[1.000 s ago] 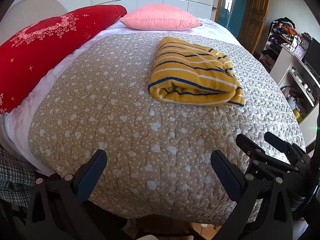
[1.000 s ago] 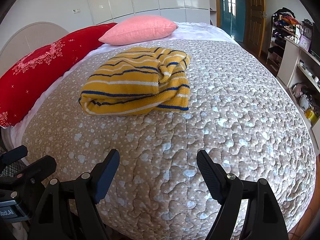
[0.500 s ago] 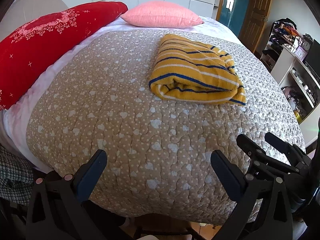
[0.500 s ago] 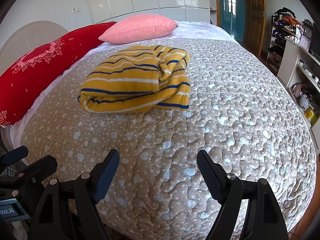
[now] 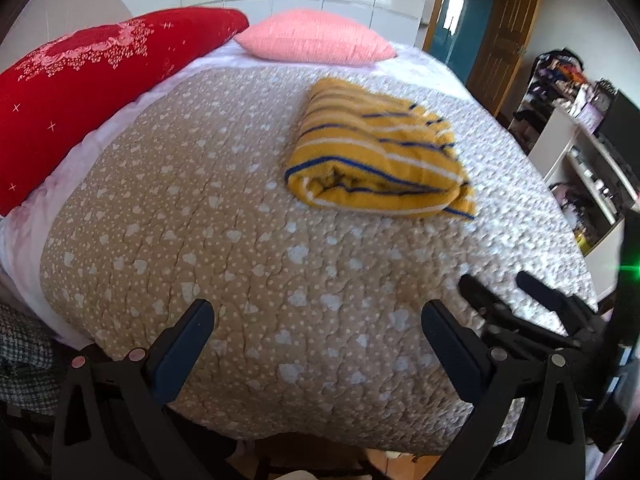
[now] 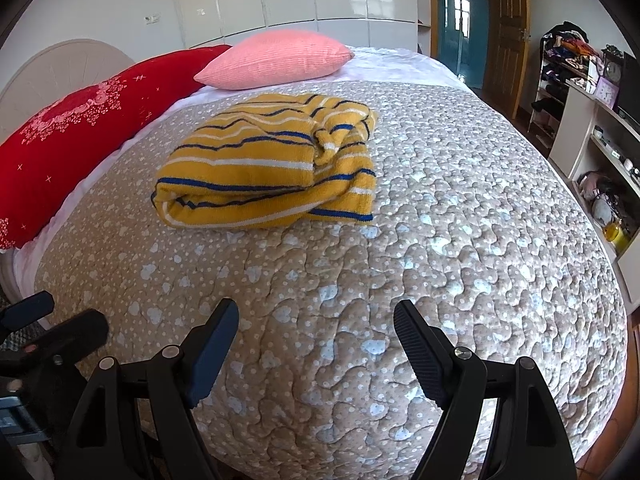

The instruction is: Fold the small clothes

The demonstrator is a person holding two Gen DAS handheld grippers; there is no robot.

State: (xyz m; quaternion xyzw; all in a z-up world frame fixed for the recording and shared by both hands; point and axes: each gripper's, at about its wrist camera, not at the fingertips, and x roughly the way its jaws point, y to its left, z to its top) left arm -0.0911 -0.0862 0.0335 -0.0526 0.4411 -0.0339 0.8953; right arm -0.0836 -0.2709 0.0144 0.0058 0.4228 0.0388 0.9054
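Observation:
A yellow knit garment with blue and white stripes point(image 5: 380, 156) point(image 6: 272, 168) lies folded into a thick bundle on the beige quilted bedspread point(image 5: 240, 240) point(image 6: 440, 220), towards the pillows. My left gripper point(image 5: 318, 320) hangs open over the near edge of the bed, well short of the garment, nothing between its fingers. My right gripper point(image 6: 316, 316) is likewise open and empty above the near part of the quilt. In the left wrist view the right gripper's black fingers point(image 5: 500, 300) show at the lower right; the left gripper's fingers point(image 6: 44, 328) show at the lower left of the right wrist view.
A long red embroidered bolster point(image 5: 92, 92) point(image 6: 80, 128) and a pink pillow point(image 5: 316, 40) point(image 6: 276, 60) lie at the head of the bed. White shelves with clutter point(image 6: 596, 152) stand to the right. A wooden door point(image 6: 504, 28) is at the back.
The left wrist view has tilted slightly, so the garment and pillows sit a little differently in it. The garment itself has not moved, and both grippers stay open.

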